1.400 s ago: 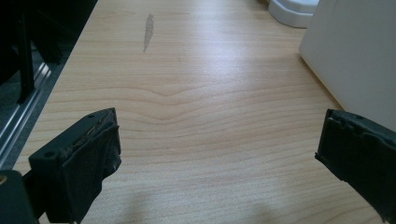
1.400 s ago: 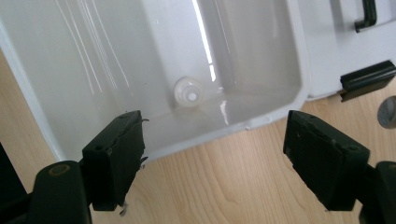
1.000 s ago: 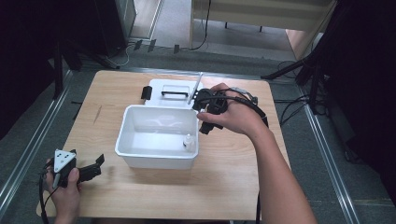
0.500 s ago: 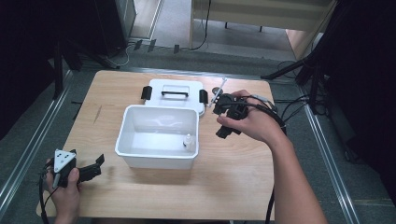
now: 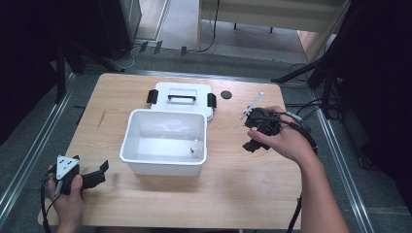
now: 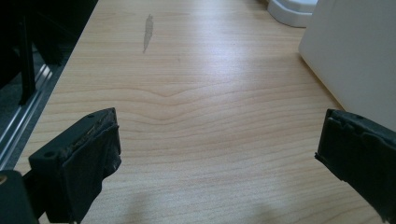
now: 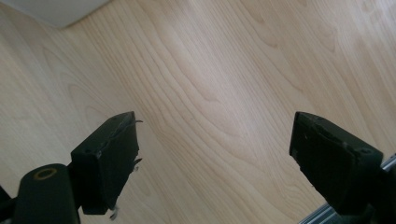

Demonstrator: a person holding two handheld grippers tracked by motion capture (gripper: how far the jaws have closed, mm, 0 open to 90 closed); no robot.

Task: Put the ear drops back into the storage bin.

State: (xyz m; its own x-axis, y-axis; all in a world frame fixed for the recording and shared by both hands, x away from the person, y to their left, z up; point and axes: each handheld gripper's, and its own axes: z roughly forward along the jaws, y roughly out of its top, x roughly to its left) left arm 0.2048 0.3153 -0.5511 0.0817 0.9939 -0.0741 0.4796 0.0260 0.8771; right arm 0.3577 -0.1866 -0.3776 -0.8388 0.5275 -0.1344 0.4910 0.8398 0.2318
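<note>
Retreat marked the right gripper (image 5: 252, 131): a second earlier it hung over the white bin's (image 5: 141, 160) right corner, and by this moment it had drawn back over bare table (image 5: 233, 194) to the bin's right, jaws spread wide and empty. A small white bottle (image 5: 195, 146) stood upright inside the bin near its front right corner (so the drop-off looked finished, in my judgement). The bin's lid (image 5: 180, 99) lay just behind it, unfastened, probably next. The left gripper (image 5: 94, 175) rested near the table's front left corner, jaws wide too. Open wood lay right of the bin; the right table edge sat near.
</note>
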